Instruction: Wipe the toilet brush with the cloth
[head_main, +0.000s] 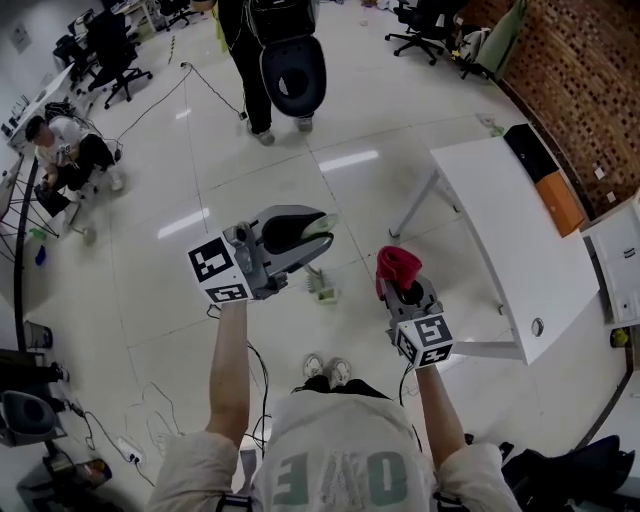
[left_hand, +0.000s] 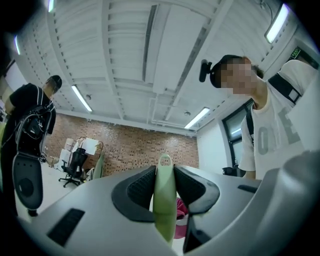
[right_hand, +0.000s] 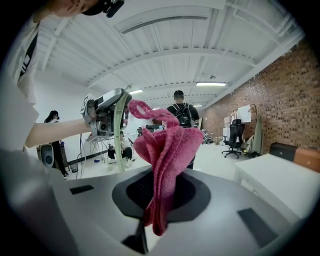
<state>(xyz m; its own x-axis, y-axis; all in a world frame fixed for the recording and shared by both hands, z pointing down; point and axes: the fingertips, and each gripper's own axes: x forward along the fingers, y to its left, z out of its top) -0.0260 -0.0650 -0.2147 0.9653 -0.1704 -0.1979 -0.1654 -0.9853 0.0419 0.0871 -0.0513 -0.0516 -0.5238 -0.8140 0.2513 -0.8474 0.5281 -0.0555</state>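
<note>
**Brush and cloth held over a tiled floor**

At the left, office chairs (head_main: 110, 50) are ranged along a glossy white tiled floor (head_main: 180, 180). The toilet brush (left_hand: 164, 200) is clamped by its green handle in the left gripper (head_main: 305, 238), whose fingers (left_hand: 137, 187) are set narrow. The red cloth (head_main: 397, 263) is pinched in the right gripper (head_main: 402, 288). A white table (head_main: 520, 240) is placed at the right, before a brick wall (head_main: 590, 90).

Head view looks steeply down; both gripper views share the cloth (right_hand: 167, 150).
</note>
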